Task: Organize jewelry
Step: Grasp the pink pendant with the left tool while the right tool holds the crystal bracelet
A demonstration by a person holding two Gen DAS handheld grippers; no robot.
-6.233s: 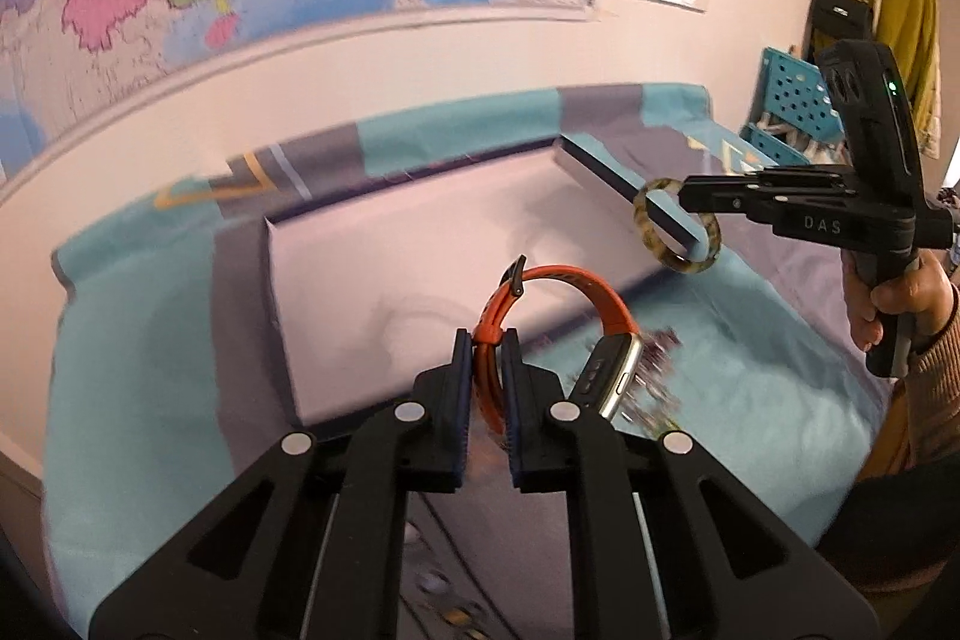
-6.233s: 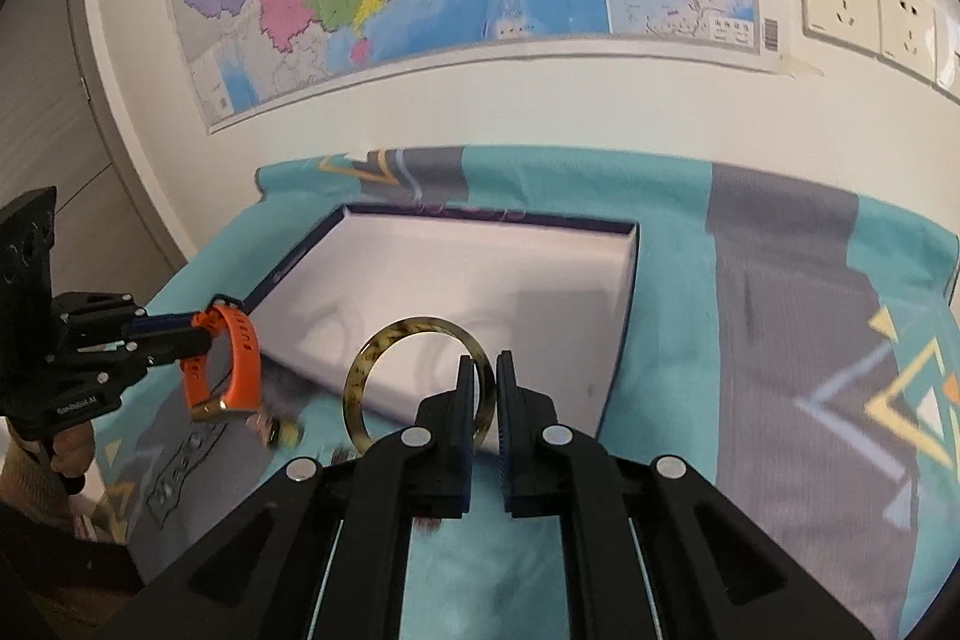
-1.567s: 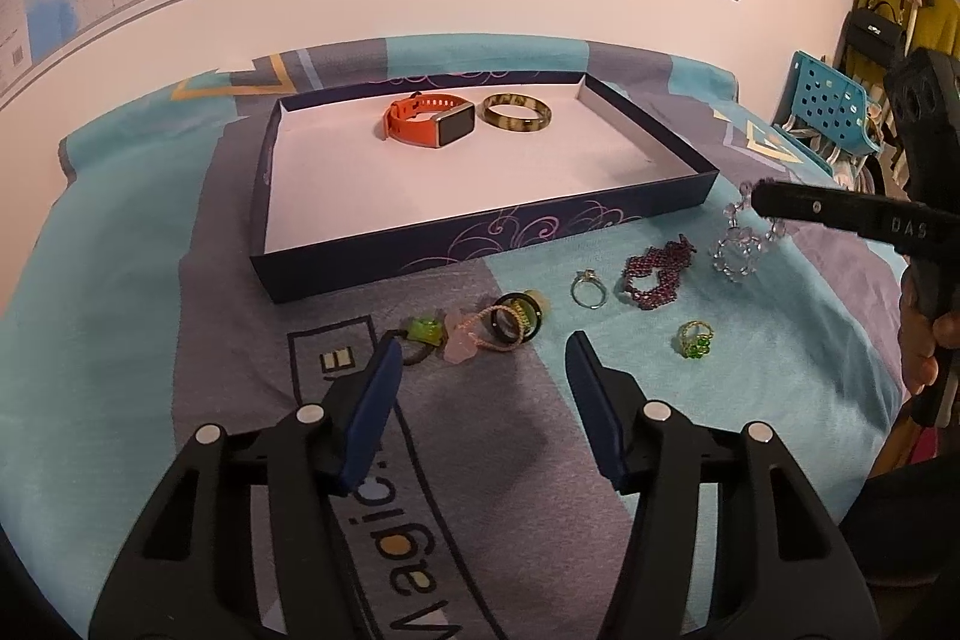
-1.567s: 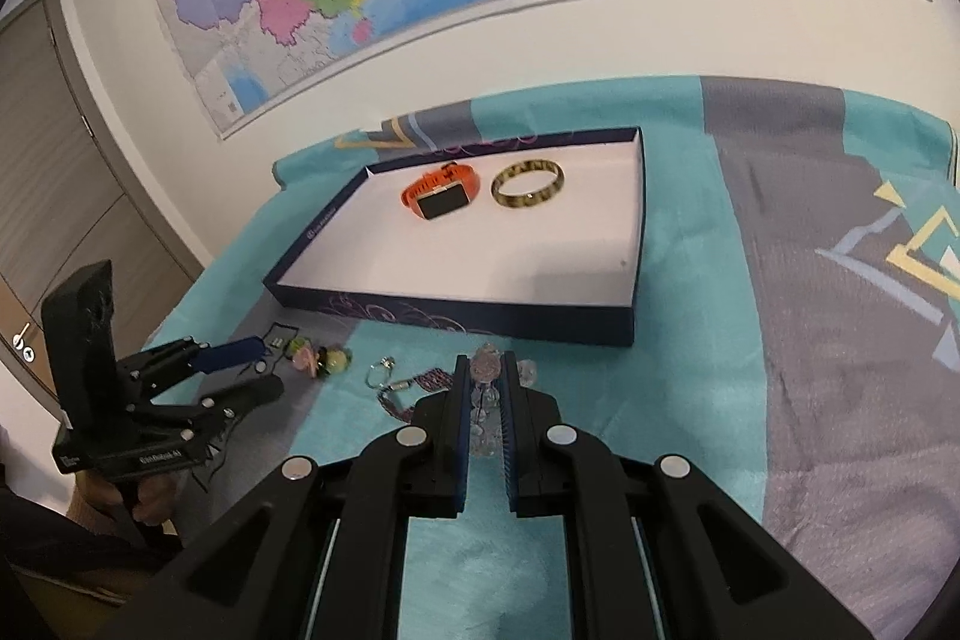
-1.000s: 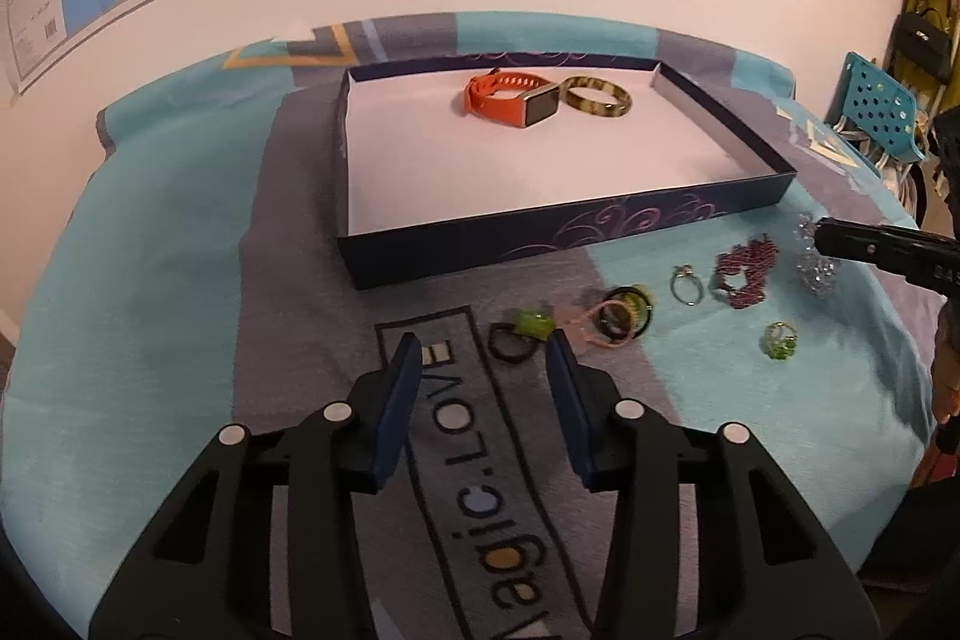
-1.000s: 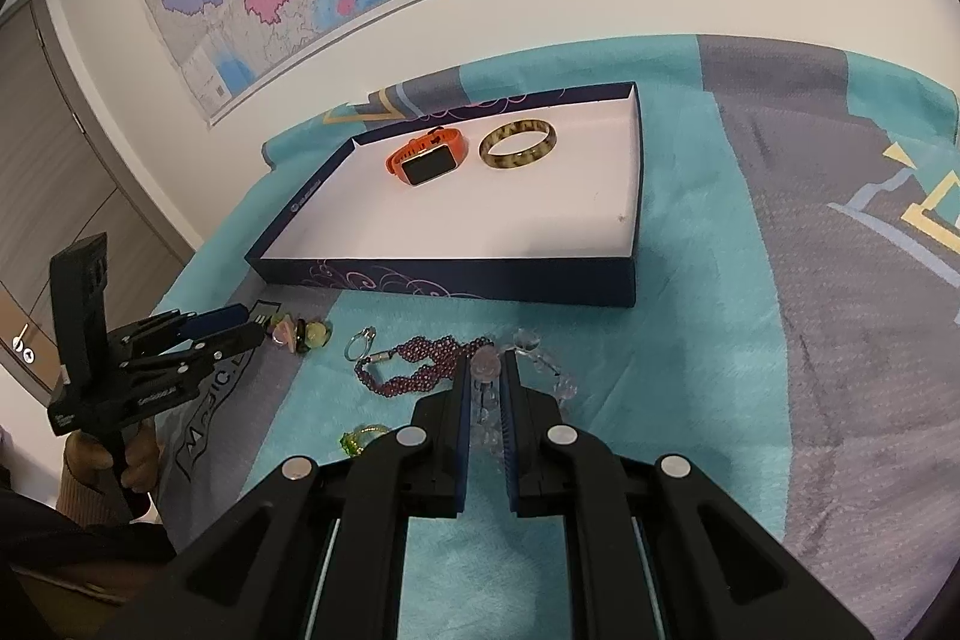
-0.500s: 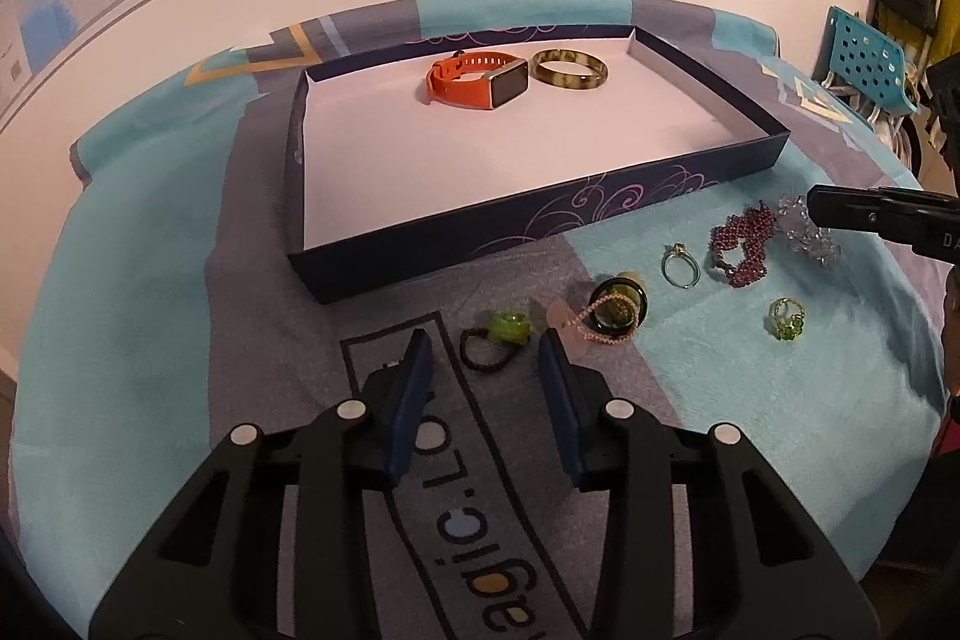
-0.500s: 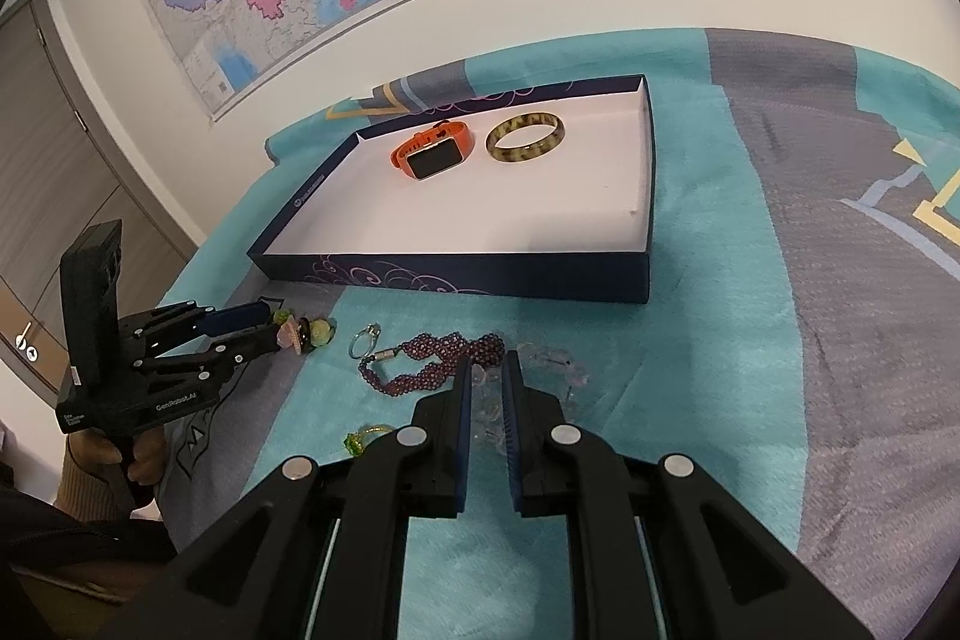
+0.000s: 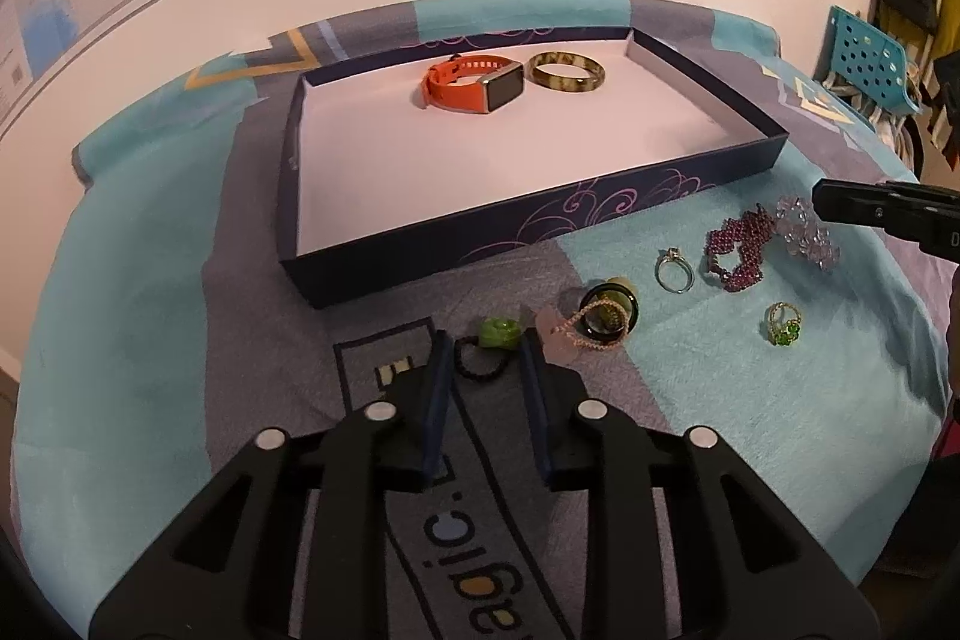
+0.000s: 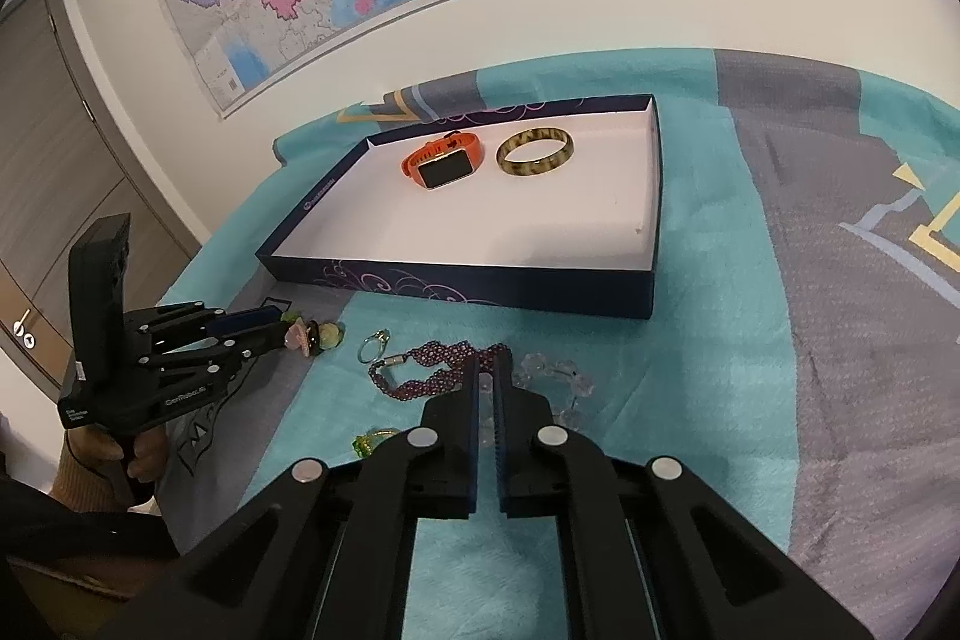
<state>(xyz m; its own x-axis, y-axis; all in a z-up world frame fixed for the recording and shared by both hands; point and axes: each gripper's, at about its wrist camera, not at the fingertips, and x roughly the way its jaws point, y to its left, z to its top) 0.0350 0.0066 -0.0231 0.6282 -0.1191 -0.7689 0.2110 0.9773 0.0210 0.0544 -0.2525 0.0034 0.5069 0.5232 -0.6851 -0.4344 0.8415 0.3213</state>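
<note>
Fingers first: the left gripper (image 9: pixel 483 364) stands part open over the black loop with the green charm (image 9: pixel 500 333), not pressing it; the right gripper (image 10: pixel 487 382) is clenched at the clear bead bracelet (image 10: pixel 555 370), though whether beads are truly caught I cannot tell. Both tilt steeply down at the cloth (image 9: pixel 150 280). The tray (image 9: pixel 540 226) sits toward the cloth's far edge, with the watch (image 9: pixel 474 85) and bangle (image 9: pixel 567 71) along its far wall. Before its near wall lie the purple chain (image 10: pixel 438 370) and two rings (image 9: pixel 673 268) (image 9: pixel 783 325). All look light and limp or slippery; pinch the cord, not the charm.
</note>
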